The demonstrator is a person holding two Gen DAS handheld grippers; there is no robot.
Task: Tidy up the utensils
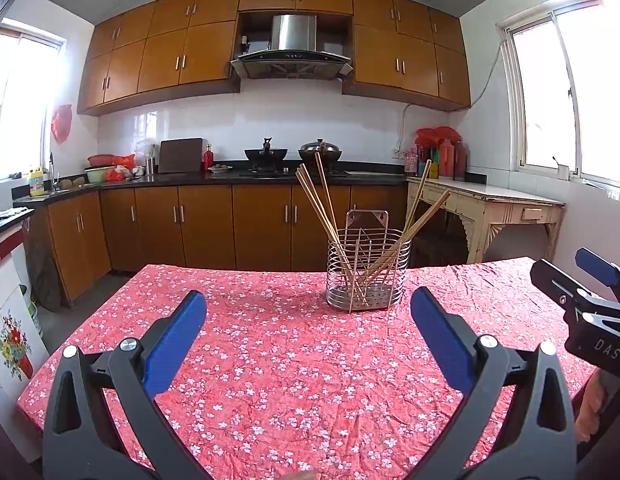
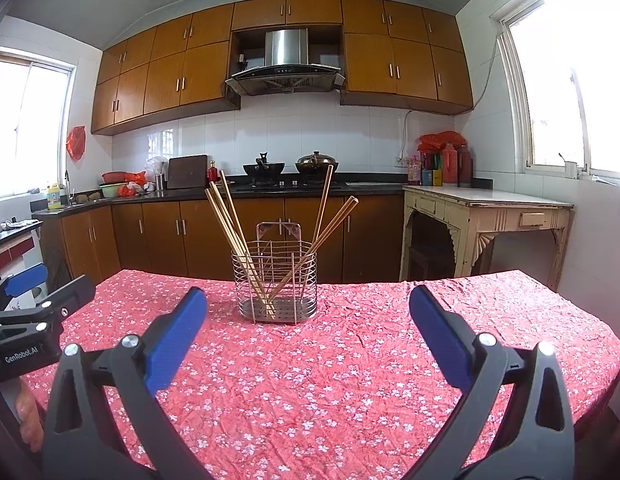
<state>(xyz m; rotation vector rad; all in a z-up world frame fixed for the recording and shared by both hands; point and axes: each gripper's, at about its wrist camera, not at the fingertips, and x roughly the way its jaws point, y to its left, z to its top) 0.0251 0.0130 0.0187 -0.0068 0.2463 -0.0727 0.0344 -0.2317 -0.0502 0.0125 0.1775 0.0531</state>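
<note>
Both tongs, left (image 1: pixel 308 334) and right (image 2: pixel 308 332), gape empty before a wire holder (image 2: pixel 274 282) containing wooden chopsticks (image 2: pixel 230 220).

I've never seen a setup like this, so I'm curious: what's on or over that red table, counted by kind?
Chopsticks: 5 that I can tell apart, though bunched ones may hide more
Holder: 1, a wire basket with the chopsticks standing in it
Grippers: 2, left gripper and right gripper, both with jaws open and empty
Total: 8, at least
</note>
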